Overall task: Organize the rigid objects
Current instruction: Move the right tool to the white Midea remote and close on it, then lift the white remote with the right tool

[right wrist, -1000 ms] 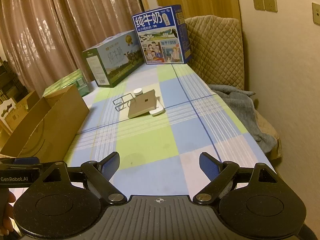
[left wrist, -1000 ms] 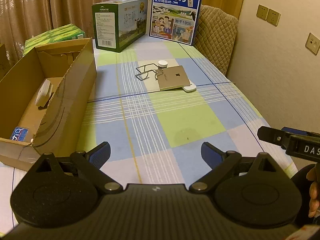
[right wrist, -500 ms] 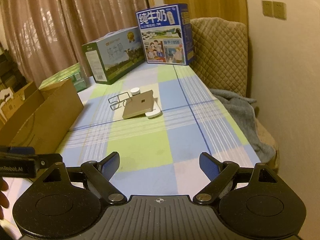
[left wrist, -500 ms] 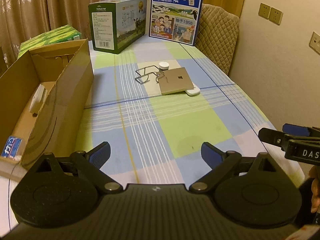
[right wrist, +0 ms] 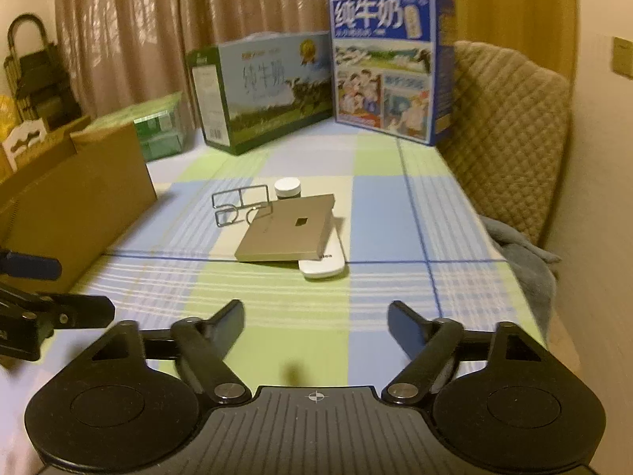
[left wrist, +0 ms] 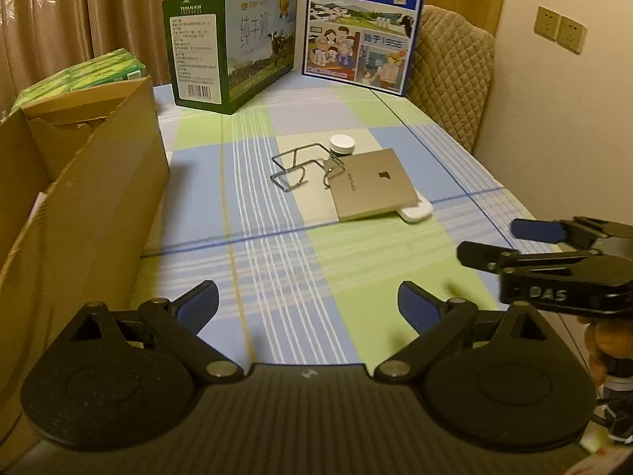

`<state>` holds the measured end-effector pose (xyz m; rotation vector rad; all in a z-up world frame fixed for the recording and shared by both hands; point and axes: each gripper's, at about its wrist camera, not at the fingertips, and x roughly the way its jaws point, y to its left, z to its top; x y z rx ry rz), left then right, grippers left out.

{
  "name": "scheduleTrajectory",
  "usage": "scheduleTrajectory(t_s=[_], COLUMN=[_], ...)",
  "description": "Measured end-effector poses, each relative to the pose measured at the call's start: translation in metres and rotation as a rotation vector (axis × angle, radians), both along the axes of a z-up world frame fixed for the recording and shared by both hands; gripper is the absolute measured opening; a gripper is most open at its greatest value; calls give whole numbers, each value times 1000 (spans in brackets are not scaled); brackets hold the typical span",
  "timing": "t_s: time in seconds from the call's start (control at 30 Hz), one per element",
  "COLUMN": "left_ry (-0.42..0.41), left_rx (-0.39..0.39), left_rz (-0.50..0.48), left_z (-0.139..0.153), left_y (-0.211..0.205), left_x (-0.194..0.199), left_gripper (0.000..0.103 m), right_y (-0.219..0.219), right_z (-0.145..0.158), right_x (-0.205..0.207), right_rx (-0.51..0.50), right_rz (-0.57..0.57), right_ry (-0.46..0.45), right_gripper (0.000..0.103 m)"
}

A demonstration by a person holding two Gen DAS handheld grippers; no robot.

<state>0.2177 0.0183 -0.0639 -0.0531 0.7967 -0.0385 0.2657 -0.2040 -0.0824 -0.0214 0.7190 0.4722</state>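
Left tongs [left wrist: 306,303] wide and empty; right tongs [right wrist: 314,322] closing on nothing, over the checkered surface [right wrist: 379,237], short of the tan box [right wrist: 287,233].

Desk [left wrist: 277,277] covered by a checked cloth in blue, green and white squares. Along the left edge, an open cardboard box [left wrist: 99,213]. Behind that, a green carton [left wrist: 91,75]. At the far end, a green-and-white milk case [left wrist: 229,51] and a blue milk case [left wrist: 364,27], both upright, near each other. Around the middle, a bent wire rack [left wrist: 300,166], touching a flat tan box [left wrist: 374,184] tilted with its near right corner propped on a white remote [left wrist: 415,211]. Just behind the tan box, a small white-capped jar [left wrist: 342,144].
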Motion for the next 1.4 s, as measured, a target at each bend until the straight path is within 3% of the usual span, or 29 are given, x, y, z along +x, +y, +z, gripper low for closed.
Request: scheduleTrajectory(t_s=[0.13, 0.57, 0.6, 0.67, 0.7, 0.9, 1.27, 1.4], left_ry=[2, -1, -1, 2, 3, 11, 10, -3], left_rx=[2, -16, -19, -28, -30, -34, -30, -34], left_rz=[10, 23, 25, 26, 26, 26, 24, 17], left_z=[-14, -40, -41, -43, -44, -48, -42, -37], left_y=[3, 11, 12, 13, 13, 14, 24, 22], left_x=[23, 59, 60, 59, 59, 52, 36, 36], left_gripper=[95, 95, 95, 95, 95, 95, 95, 95], right_y=[10, 37, 39, 40, 41, 43, 40, 31], right_z=[-22, -50, -51, -52, -52, -47, -33, -27], right_x=[32, 77, 80, 83, 84, 74, 15, -8], right_rx=[-11, -77, -84, -82, -79, -79, -63, -108], right_rz=[24, 79, 75, 71, 70, 83, 275, 248], right_ry=[27, -37, -43, -46, -43, -12, 44, 51], right_gripper=[59, 55, 54, 38, 38, 37, 37, 37])
